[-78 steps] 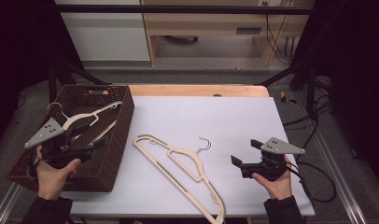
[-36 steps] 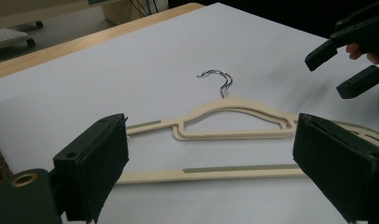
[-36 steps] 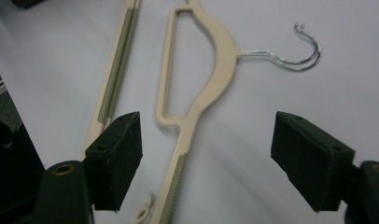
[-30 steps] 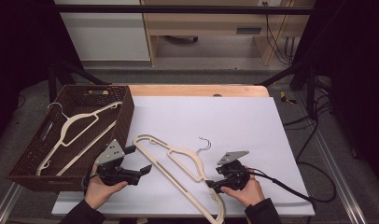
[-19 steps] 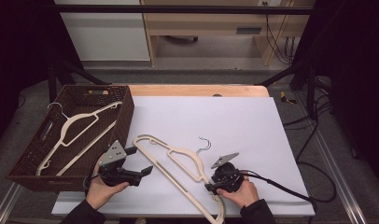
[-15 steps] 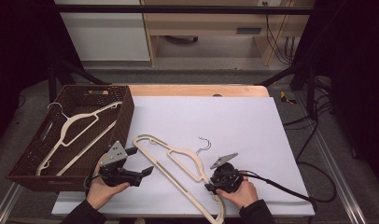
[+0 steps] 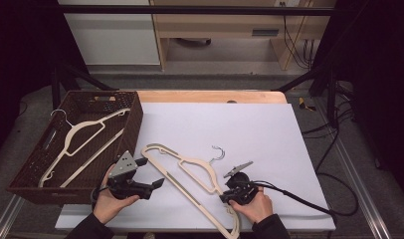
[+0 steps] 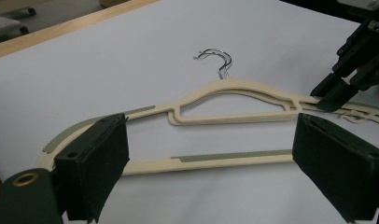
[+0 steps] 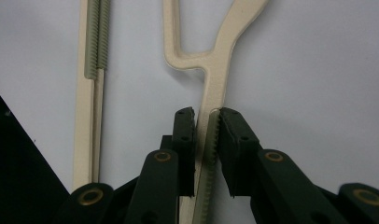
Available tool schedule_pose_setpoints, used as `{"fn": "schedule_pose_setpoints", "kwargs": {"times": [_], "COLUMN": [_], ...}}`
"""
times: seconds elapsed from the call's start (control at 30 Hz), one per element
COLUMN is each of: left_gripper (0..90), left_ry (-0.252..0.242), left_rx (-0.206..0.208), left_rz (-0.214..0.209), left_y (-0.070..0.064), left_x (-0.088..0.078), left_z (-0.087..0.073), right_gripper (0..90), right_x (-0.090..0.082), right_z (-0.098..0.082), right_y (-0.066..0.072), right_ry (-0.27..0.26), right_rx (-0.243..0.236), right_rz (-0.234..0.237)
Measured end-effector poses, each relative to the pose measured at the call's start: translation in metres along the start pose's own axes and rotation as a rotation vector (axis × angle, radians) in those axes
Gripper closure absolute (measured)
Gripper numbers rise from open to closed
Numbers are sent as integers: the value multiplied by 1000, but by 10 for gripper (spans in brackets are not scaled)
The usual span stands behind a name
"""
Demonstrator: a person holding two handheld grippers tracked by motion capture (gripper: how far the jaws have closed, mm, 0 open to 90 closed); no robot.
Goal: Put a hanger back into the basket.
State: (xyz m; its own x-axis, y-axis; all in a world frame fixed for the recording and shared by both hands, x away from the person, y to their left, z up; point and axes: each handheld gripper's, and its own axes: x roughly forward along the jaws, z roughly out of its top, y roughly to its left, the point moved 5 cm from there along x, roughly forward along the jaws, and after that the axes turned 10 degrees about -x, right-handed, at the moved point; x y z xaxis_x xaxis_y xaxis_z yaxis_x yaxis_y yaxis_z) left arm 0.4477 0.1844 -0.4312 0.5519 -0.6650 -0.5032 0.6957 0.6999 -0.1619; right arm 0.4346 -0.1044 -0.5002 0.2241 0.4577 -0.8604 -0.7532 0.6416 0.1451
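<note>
A cream plastic hanger (image 7: 195, 169) with a metal hook lies flat on the white table. My right gripper (image 7: 224, 198) sits at its near right shoulder arm. In the right gripper view its jaws have just been closing, and the pads (image 9: 234, 135) now press on that arm of the hanger (image 9: 215, 65) from both sides. My left gripper (image 7: 154, 172) stands open beside the hanger's left end. In the left gripper view the hanger (image 8: 234, 88) lies beyond the wide jaws of that gripper (image 8: 211, 144), untouched, with the right gripper (image 8: 351, 70) at its far end.
A brown wicker basket (image 7: 133, 119) stands at the table's left edge with a second cream hanger (image 7: 75, 134) inside it. A black cable (image 7: 299, 199) trails from the right gripper across the table's near right corner. Pale wooden furniture stands behind the table.
The left hand came from over the basket to the hanger's left end. The right hand moved in from the right, and its jaws narrowed onto the hanger's arm. The hanger has not shifted.
</note>
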Motion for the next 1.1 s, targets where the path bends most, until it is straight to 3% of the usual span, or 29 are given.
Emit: {"fn": "schedule_pose_setpoints", "kwargs": {"times": [0.3,0.5,0.83,1.1], "left_gripper": [107,106,113,143], "left_ry": [13,35,98,166], "left_rx": [4,-11,9,74], "left_rz": [1,-18,-29,-21], "left_y": [-1,1,-2,-9], "left_x": [3,10,48,83], "left_z": [-2,4,23,34], "right_gripper": [800,802,804,805], "right_x": [-7,-17,-25,-29], "right_z": [1,2,2,3], "right_y": [-5,-7,-7,-6], "right_ry": [-24,-60,-76,-85], "right_rx": [62,18,-26,-51], "right_rz": [-5,-22,-34,-36]}}
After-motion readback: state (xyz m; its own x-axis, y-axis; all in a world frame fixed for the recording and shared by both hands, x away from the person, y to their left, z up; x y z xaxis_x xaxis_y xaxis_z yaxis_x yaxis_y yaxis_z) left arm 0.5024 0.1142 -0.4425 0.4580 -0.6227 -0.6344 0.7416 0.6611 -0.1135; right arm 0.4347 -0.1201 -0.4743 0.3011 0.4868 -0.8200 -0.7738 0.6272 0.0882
